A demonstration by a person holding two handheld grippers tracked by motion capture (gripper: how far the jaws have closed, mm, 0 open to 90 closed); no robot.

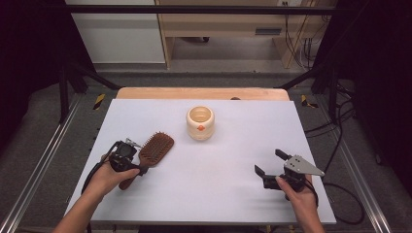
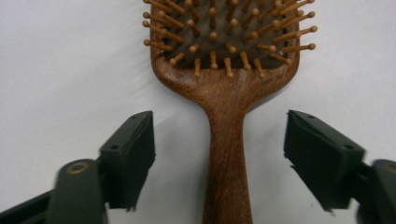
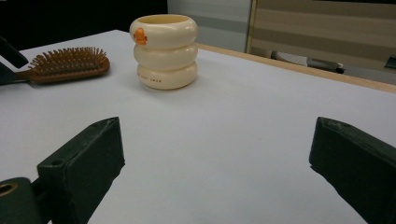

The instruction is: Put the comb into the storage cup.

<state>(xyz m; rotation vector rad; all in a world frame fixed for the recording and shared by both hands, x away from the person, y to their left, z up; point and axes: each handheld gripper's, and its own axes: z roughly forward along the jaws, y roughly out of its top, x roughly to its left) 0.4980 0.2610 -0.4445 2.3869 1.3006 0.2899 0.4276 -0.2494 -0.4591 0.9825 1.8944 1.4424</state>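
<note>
A brown wooden hairbrush (image 1: 156, 148) lies bristles up on the white table (image 1: 228, 145), left of centre. My left gripper (image 1: 137, 167) straddles its handle. In the left gripper view the handle of the hairbrush (image 2: 226, 107) runs up between the jaws of my left gripper (image 2: 219, 128), with white table showing on both sides, so the pads do not touch it. My right gripper (image 1: 270, 162) rests at the front right, open and holding nothing. From the right gripper view, the right gripper (image 3: 217, 140) faces bare table, with the hairbrush (image 3: 69, 64) far off to the left.
A cream ringed cup (image 1: 200, 122) with an orange mark stands upright behind the table's centre, and the cup (image 3: 164, 51) appears ahead of the right jaws. A wooden strip (image 1: 201, 93) borders the far table edge. Cables trail off both sides.
</note>
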